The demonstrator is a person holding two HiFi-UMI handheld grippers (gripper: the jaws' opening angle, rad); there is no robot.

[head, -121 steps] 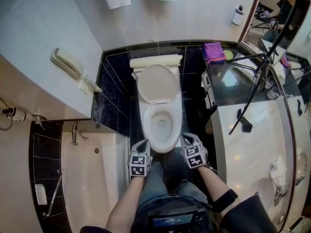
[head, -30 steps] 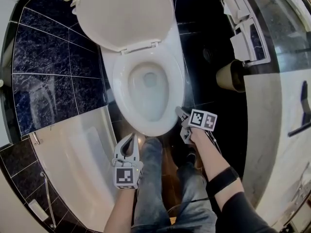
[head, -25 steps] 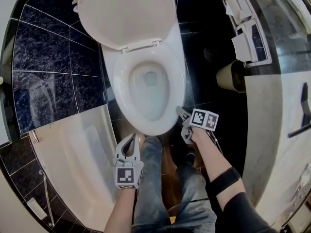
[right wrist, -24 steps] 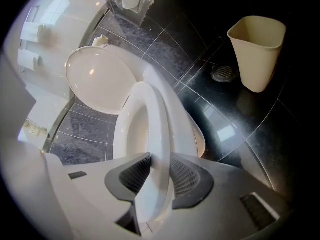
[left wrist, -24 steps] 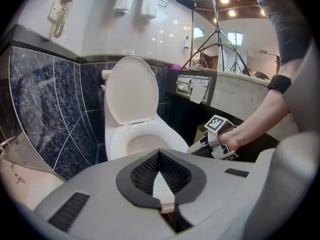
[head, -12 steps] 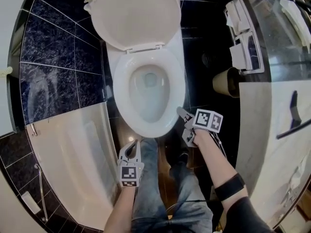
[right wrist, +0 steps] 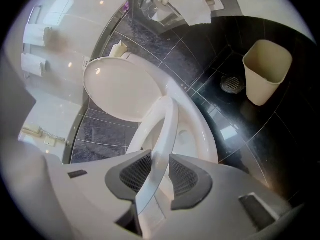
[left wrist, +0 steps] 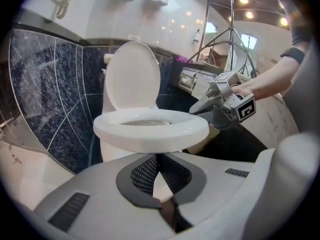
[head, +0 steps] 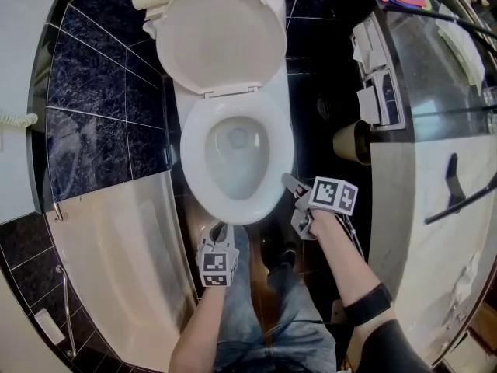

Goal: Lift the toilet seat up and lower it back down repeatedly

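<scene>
Toilet seat (right wrist: 165, 124) clamped at its front rim between the pads of the right gripper (right wrist: 159, 160), tilted partway up off the bowl (right wrist: 205, 134) just beyond the jaws, well short of the upright lid (right wrist: 122, 91) farther ahead. Left gripper (left wrist: 159, 159) idle, jaws closed together on nothing, seat front just ahead of and above their tips. Judged as midway through one raise: rest of the swing toward the lid, the lowering back onto the bowl, and further repeats all left to do.

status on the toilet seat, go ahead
Right gripper clamped on toilet seat rim, seat raised off bowl. Left gripper shut, empty. Lid upright, nothing blocking.
</scene>
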